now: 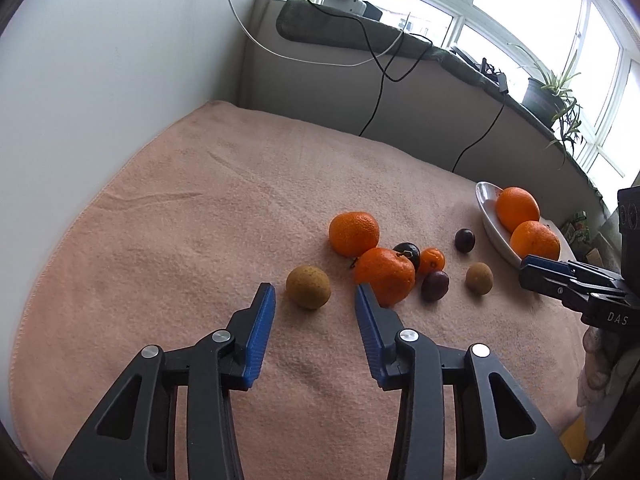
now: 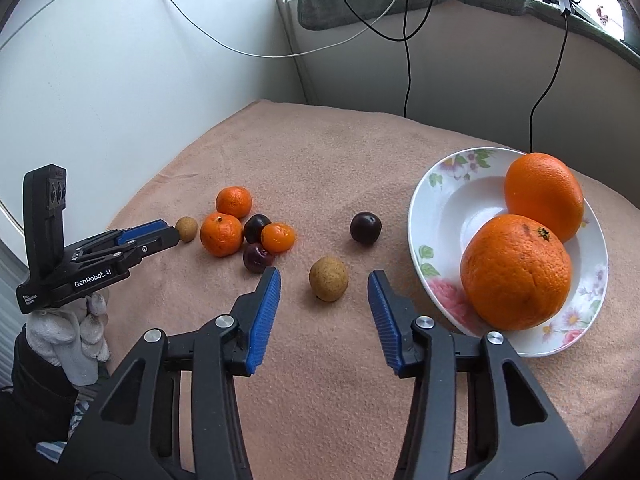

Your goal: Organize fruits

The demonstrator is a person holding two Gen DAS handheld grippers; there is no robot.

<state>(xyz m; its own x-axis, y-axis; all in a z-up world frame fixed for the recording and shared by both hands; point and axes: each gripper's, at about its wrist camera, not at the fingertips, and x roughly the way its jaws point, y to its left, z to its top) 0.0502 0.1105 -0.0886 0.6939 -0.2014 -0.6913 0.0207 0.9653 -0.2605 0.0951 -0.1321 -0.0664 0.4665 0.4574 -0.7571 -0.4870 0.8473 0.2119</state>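
Note:
On the pink towel (image 1: 180, 220) lies a cluster of fruit: two tangerines (image 1: 354, 233) (image 1: 385, 276), a small tangerine (image 1: 432, 260) and dark plums (image 1: 435, 285). A brown round fruit (image 1: 308, 287) sits between the fingertips of my left gripper (image 1: 315, 289), which is open with its blue pads apart from the fruit. In the right wrist view a second brown fruit (image 2: 329, 279) lies between the tips of my right gripper (image 2: 324, 274), open too and not touching it. A lone plum (image 2: 365, 228) lies just beyond. The floral plate (image 2: 440, 200) holds two big oranges (image 2: 516, 272) (image 2: 544, 194).
White walls enclose the towel at left and back. Black and white cables (image 2: 408, 64) hang from the window ledge (image 2: 400, 0). A potted plant (image 1: 556, 92) stands on the sill. A gloved hand (image 2: 76, 332) holds the left gripper (image 2: 160, 232).

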